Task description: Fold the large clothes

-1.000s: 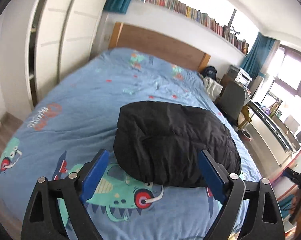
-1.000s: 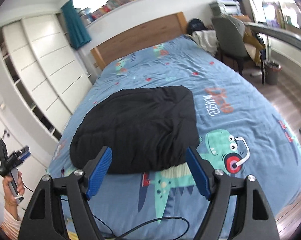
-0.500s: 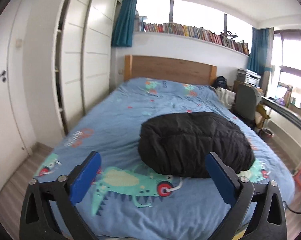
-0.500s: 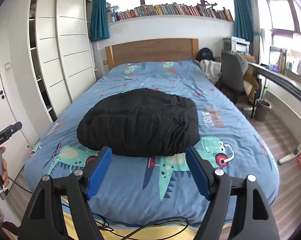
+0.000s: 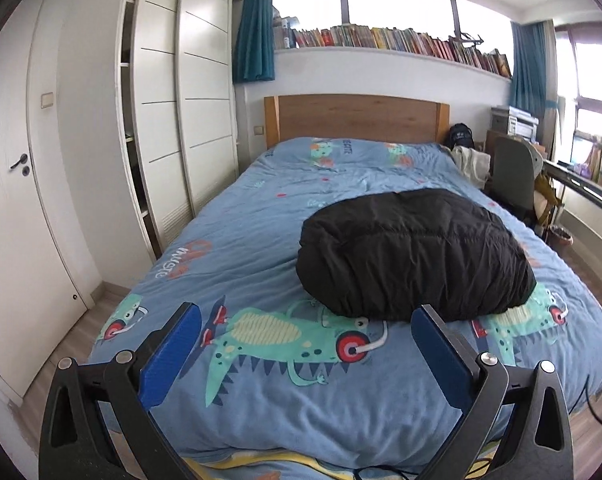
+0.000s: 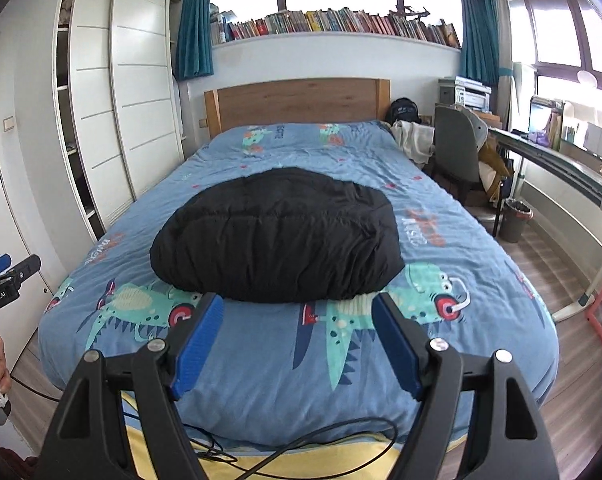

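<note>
I see a blue dinosaur-print bed [image 5: 261, 240] carrying the folded black jacket [image 5: 413, 256]; white wardrobes [image 5: 181, 120] alongside. My left gripper [image 5: 305, 344] gapes wide, just opened, right gripper [image 6: 297, 336] parted, both empty.

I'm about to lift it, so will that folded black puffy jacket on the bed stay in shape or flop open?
The black jacket looks soft and puffy, so it probably sags and unfolds if lifted by one edge. Its smooth, wrinkled shell may slip. It seems light for its bulk.
</note>
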`<state>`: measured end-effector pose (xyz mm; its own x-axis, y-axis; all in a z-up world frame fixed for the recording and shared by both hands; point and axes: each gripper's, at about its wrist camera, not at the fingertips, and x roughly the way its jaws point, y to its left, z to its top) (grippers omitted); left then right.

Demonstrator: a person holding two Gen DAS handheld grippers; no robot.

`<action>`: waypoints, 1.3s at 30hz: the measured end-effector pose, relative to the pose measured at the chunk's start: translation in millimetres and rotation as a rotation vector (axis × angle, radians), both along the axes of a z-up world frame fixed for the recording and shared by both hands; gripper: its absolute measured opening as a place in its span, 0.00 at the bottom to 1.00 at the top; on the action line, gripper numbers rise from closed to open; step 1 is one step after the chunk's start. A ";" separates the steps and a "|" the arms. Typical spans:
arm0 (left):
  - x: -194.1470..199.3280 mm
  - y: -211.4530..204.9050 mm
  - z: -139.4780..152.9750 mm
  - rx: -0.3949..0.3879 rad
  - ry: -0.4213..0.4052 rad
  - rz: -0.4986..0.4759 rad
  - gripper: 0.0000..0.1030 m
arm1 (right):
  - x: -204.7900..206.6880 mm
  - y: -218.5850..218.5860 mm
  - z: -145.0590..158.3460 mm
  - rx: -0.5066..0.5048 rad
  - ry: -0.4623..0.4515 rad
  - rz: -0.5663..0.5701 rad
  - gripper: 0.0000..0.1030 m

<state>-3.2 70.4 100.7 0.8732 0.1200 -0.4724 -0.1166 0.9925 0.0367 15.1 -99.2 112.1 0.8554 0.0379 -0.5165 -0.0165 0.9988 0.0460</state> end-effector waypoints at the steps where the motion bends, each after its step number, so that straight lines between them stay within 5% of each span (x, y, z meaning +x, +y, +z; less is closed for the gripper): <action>1: 0.2 -3.2 -1.7 0.005 0.005 -0.003 0.99 | 1.1 2.3 -4.5 -0.002 0.010 -0.005 0.75; 7: -0.3 -13.1 -6.1 0.023 0.004 0.001 0.99 | 2.8 10.6 -23.9 -0.010 0.035 -0.017 0.84; 39: 45.3 -21.2 -76.0 -0.008 0.210 -0.051 0.99 | 42.5 -14.6 -87.0 -0.017 0.172 -0.113 0.85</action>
<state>42.1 49.3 24.7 0.7600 0.0734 -0.6457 -0.0566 0.9973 0.0467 57.7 -113.8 25.1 0.7528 -0.0637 -0.6552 0.1026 0.9945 0.0213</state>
